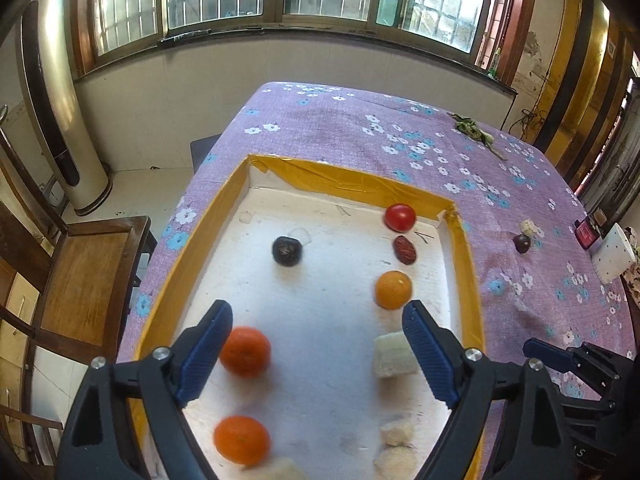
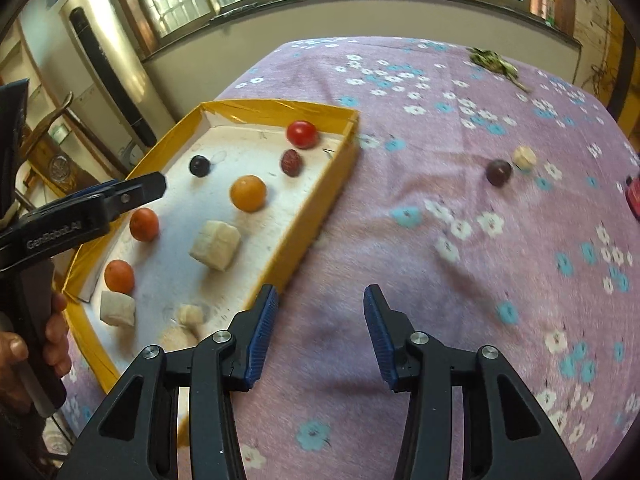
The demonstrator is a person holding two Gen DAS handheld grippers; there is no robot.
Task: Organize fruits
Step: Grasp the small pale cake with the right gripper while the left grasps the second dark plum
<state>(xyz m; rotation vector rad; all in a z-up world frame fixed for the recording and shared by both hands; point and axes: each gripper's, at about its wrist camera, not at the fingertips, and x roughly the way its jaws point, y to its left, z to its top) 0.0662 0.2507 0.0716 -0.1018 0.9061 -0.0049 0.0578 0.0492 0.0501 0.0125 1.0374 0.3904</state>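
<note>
Tray [image 1: 466, 268] on the table [image 1: 340, 128], tomato [image 1: 399, 217], date [image 1: 404, 249] and oranges [image 1: 393, 290] inside it, plum [image 1: 522, 243] on the cloth, right of the tray.

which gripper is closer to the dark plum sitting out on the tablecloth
Right. The right gripper hangs open over the purple cloth, with the dark plum ahead of it. The left gripper is open over the tray, farther away.

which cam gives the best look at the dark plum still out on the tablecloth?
Right wrist view: the dark plum sits well inside the frame, beside a pale chunk. The left wrist view shows it smaller, near the right edge.
</note>
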